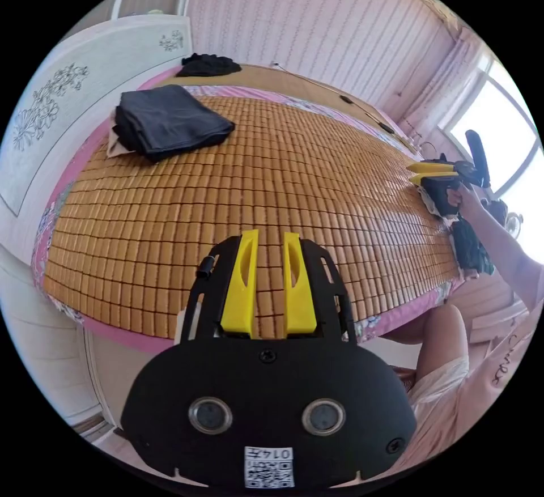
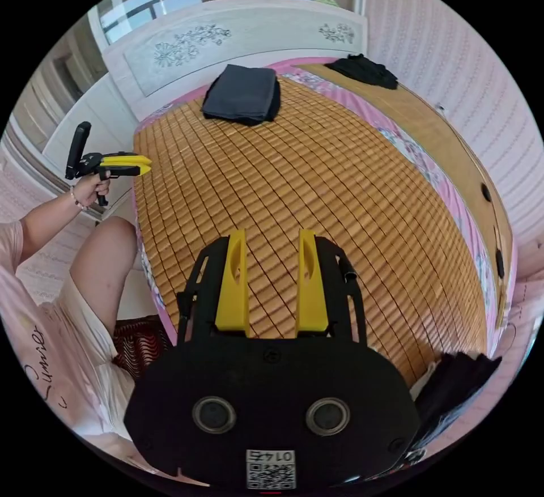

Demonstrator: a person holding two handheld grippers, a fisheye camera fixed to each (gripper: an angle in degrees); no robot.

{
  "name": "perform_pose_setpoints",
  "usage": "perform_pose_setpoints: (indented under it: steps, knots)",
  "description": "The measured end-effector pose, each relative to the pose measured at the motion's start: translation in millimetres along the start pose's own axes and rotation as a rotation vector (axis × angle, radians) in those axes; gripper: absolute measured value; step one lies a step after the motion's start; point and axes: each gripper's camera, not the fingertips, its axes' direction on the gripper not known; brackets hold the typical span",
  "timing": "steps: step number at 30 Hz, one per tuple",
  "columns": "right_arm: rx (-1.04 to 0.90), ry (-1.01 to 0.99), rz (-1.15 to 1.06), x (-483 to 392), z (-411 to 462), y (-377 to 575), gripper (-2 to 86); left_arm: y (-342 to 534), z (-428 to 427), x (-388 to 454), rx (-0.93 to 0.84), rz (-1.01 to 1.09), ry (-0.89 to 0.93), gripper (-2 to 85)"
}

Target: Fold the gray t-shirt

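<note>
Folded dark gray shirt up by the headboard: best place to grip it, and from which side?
Grip the folded gray t-shirt at the stacked layered edge facing the open bamboo mat, coming in low across the mat. The headboard blocks its far side, and it lies flat, so one jaw probably must slide under.

Bedroom of a home: a bed topped with a bamboo mat (image 1: 272, 179), a white floral-carved headboard (image 2: 238, 38), striped pink wallpaper (image 1: 317, 15), and what appears to be a curtained window (image 1: 498, 134).
</note>
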Motion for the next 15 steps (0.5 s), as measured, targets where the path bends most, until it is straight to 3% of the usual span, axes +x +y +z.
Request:
perform_pose_setpoints:
  steps: [7, 15]
  knots:
    - [0.0, -0.058, -0.272, -105, 105, -185, 11.4, -15, -44, -131, 0.093, -0.084, -0.136, 7.4]
    - [0.03, -0.14, -0.148, -129, 191, -301, 10.6, -87, -39, -191, 0.157, -0.054, -0.178, 8.4]
